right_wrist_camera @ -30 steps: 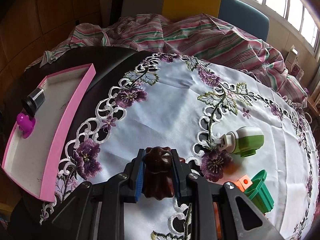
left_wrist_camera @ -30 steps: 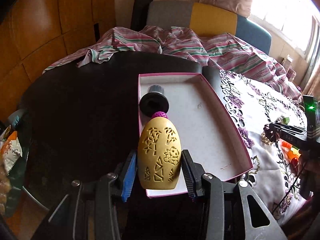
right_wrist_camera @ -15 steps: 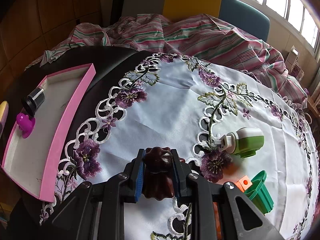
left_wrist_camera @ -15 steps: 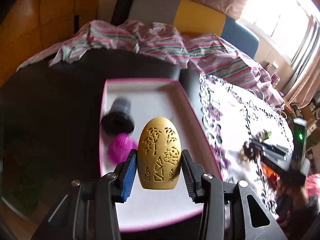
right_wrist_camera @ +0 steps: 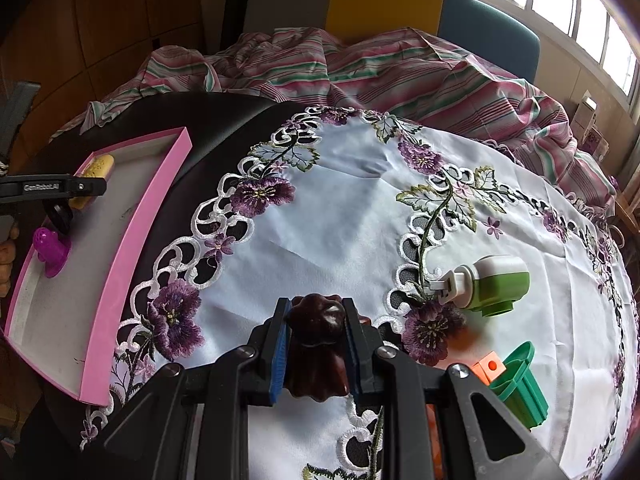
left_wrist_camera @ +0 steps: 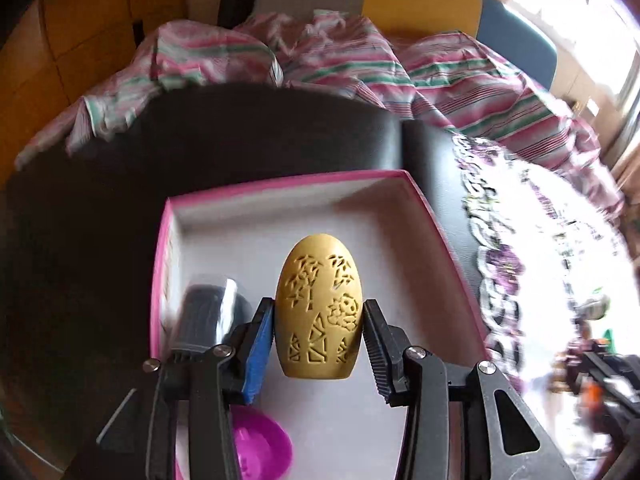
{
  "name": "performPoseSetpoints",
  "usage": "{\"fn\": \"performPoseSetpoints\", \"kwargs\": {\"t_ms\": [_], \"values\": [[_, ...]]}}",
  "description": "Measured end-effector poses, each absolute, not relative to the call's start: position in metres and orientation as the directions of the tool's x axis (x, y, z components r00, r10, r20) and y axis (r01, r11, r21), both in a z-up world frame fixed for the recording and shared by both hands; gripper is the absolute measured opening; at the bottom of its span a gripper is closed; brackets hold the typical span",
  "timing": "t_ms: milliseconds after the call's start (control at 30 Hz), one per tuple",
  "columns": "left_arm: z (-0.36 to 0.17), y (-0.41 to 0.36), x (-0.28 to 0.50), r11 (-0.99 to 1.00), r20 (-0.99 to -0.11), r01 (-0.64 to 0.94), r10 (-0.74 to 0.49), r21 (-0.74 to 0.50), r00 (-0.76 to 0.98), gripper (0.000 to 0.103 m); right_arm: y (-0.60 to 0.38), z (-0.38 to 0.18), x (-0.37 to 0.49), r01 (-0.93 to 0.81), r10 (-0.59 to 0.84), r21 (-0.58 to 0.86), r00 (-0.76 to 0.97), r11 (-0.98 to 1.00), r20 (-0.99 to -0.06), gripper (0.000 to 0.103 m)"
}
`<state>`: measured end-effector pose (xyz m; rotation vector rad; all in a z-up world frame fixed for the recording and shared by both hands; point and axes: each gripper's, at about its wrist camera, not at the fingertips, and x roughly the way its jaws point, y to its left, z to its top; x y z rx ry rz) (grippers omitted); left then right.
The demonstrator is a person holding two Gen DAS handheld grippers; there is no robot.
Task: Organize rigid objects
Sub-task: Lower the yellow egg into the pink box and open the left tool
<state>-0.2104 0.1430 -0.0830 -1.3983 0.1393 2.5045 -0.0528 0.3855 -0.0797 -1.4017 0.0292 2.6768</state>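
A round dark table (right_wrist_camera: 224, 120) fills the room's middle, with a striped bedspread (right_wrist_camera: 360, 68) bunched along its far edge. A white tablecloth (right_wrist_camera: 340, 208) embroidered with purple flowers covers the table's right part. On the bare dark left part sits a shallow pink tray (right_wrist_camera: 132, 236) with a pale floor.

The left tongs (left_wrist_camera: 318, 334) are held over the tray, clamped on a yellow egg (left_wrist_camera: 319, 308) carved with cut-out patterns; both pads press its sides, and its narrow end points to the far side. From the right-hand camera the egg (right_wrist_camera: 96, 168) shows above the far part of the tray. I cannot tell whether it touches the tray floor. In the tray's left part, just beside the left tongs, lies a dark cylinder (left_wrist_camera: 202, 316), blurred, and nearer still a purple toy (left_wrist_camera: 260, 448).

The right tongs (right_wrist_camera: 316, 344) hover over the near part of the cloth, shut tight on a dark brown lobed piece (right_wrist_camera: 316, 348).

To the right on the cloth lies a green and white bottle (right_wrist_camera: 486, 282) on its side. Nearer sit a green cup (right_wrist_camera: 520, 384) and, touching it, a small orange block (right_wrist_camera: 488, 368).
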Motion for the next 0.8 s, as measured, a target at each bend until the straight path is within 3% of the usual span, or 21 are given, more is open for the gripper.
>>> {"fn": "performPoseSetpoints", "kwargs": {"t_ms": [367,800], "values": [[-0.07,0.126,-0.203,-0.966,-0.817,-0.253,0.188,-0.054,-0.545,0.052,0.387,-0.08,-0.053,-0.116,0.093,-0.033,-0.563,-0.993,-0.821,0.023],[-0.031,0.096,-0.093,-0.973,-0.754,-0.227,0.174,-0.034,-0.633,0.053,0.386,-0.08,-0.053,-0.116,0.095,-0.035,-0.564,-0.993,-0.821,0.023]]}}
